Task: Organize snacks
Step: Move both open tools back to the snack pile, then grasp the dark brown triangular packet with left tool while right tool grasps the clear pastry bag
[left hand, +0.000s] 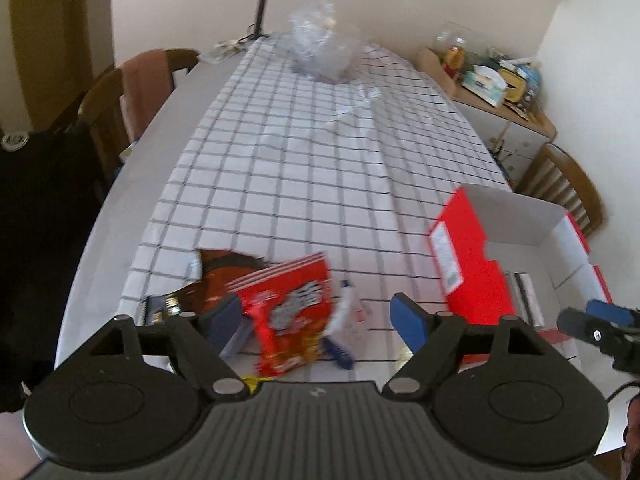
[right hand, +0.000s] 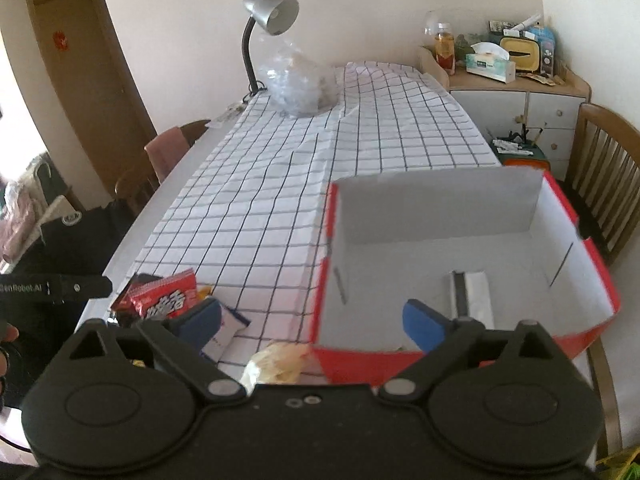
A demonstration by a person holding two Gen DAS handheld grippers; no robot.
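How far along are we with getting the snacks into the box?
Early. Done: one silver packet lies in the red box. In hand: nothing; the left tongs are open over the red snack bag, the right tongs open at the box's near wall. Left: that bag, the brown packet, the white-blue packet and the pale packet.

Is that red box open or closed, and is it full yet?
Open and nearly empty. The red box has no lid on top, its white floor is mostly bare, and only one silver packet lies inside.

"GenRobot.AI" on left gripper (right hand: pixel 94 287); red snack pkt (right hand: pixel 168 298) print unreadable.
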